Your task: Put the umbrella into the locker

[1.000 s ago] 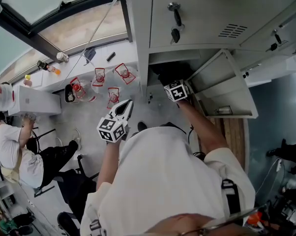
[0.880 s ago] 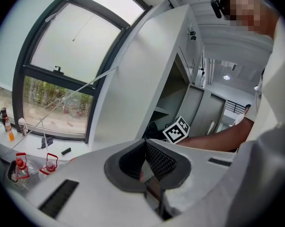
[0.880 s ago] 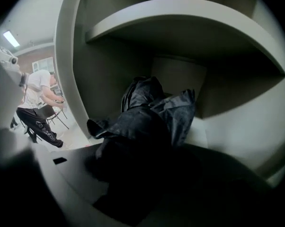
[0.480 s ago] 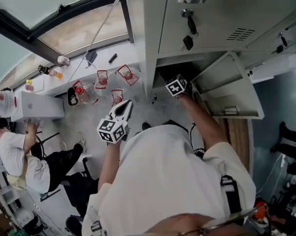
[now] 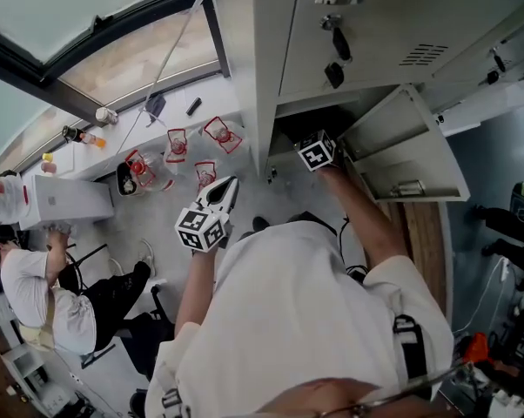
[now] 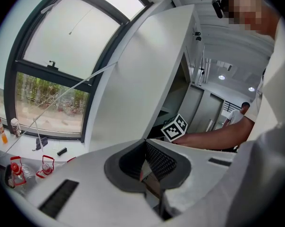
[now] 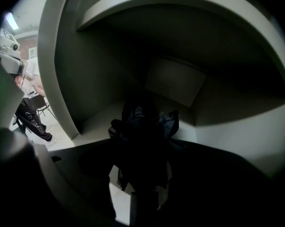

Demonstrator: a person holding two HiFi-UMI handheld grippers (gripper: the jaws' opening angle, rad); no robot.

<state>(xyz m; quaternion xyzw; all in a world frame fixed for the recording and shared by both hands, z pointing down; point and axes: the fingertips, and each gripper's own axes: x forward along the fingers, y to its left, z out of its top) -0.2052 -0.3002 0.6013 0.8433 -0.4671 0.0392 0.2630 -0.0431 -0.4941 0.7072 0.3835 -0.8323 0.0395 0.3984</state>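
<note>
The right gripper (image 7: 143, 183) has its jaws closed in on the umbrella (image 7: 145, 141), a dark folded bundle that fills the gap between them. The umbrella is inside the open compartment of the locker (image 7: 85, 79), above its floor and short of its back wall. I cannot tell whether its far end touches down. To my eye the job now is to set it down cleanly. That means easing it deeper towards the back of the locker, lowering it until the floor takes its weight, and only then letting the jaws part. The gripper should then draw straight out, so loose folds do not snag and drag the bundle over the sill. The locker door (image 5: 406, 146) stands swung wide to the right of the opening, so the way out looks free. The left gripper (image 5: 228, 185) hangs outside, to the left of the locker, its jaws pressed together on nothing. From overhead you see only the right gripper's marker cube (image 5: 315, 153) at the mouth of the locker and no umbrella at all. Only the right gripper view shows the bundle and the grey walls round it. The left gripper view shows its own tips meeting, with the window (image 6: 52, 79) beyond the locker.
</note>
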